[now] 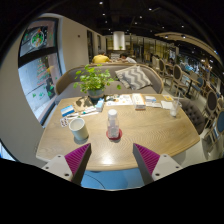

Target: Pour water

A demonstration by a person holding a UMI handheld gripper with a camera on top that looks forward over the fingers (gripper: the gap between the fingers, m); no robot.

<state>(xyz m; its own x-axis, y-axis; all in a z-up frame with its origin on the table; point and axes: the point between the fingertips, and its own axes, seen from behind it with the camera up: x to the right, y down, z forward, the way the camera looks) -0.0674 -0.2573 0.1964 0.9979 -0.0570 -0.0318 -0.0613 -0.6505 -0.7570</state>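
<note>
Wooden table [140,128], white mug [78,128], bottle [113,124], possibly papers [148,100], plant [97,82]

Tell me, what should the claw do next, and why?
Probably ease forward toward the small bottle on the wooden table. The claw is open and holds nothing, and the bottle stands just beyond its fingers, with a white mug beside it that could receive the water.

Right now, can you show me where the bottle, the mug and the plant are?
bottle [113,123], gripper view, on its body.
mug [79,129], gripper view, on its side wall.
plant [93,81], gripper view, on its leaves.
</note>
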